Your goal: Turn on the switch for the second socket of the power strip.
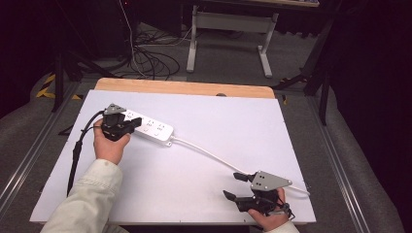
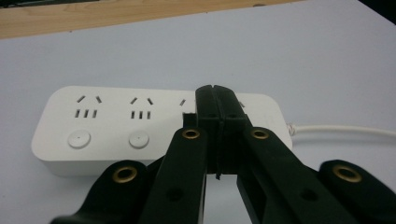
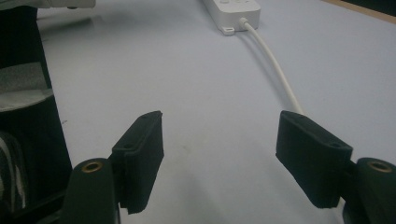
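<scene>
Power strip [image 1: 150, 128] lies white and flat on the table [image 1: 233, 126], toward ten o'clock from the centre, its white cord [image 1: 209, 153] trailing off to four o'clock. Left gripper [image 1: 127, 126] hangs over the strip's left end, jaws pressed together on nothing. Right gripper [image 1: 234, 186] sits at five o'clock, jaws spread wide, the cord just beside one jaw
</scene>
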Demonstrator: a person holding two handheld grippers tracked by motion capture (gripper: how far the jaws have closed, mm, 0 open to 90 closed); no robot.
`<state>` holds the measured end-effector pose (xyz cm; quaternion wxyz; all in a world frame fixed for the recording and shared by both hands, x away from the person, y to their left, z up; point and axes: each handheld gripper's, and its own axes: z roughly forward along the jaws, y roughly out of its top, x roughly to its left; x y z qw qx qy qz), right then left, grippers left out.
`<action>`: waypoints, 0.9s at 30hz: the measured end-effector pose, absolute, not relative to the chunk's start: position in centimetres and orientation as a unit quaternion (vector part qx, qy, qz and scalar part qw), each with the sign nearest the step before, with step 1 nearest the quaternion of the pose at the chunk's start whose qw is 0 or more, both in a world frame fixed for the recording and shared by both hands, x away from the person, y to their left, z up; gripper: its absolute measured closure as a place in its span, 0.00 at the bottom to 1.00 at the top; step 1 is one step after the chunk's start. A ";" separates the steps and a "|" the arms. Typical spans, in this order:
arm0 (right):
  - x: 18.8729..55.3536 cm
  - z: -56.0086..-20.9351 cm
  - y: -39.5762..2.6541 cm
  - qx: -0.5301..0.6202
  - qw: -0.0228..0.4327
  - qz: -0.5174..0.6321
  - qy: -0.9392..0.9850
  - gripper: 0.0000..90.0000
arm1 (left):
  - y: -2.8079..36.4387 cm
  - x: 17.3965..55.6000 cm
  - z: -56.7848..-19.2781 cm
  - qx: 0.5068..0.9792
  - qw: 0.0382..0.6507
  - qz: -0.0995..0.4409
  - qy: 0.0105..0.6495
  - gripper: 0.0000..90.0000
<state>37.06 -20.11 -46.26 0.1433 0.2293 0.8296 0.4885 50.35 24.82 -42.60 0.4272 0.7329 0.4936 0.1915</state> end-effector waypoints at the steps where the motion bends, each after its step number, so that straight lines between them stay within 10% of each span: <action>1: 37.1 -46.3 -20.1 0.229 0.143 0.488 0.830 0.36 | 24.9 50.3 -42.6 0.735 0.426 0.191 0.493 1.00; 9: 37.1 -46.3 -20.0 0.229 0.143 0.486 0.831 0.36 | 24.7 50.0 -42.1 0.732 0.432 0.191 0.491 0.99; 20: 37.1 -46.3 -20.0 0.229 0.145 0.488 0.830 0.36 | 25.2 47.7 -40.3 0.738 0.462 0.198 0.451 0.49; 27: 37.0 -46.3 -20.0 0.230 0.145 0.488 0.829 0.36 | 25.3 45.4 -39.0 0.750 0.479 0.194 0.413 0.36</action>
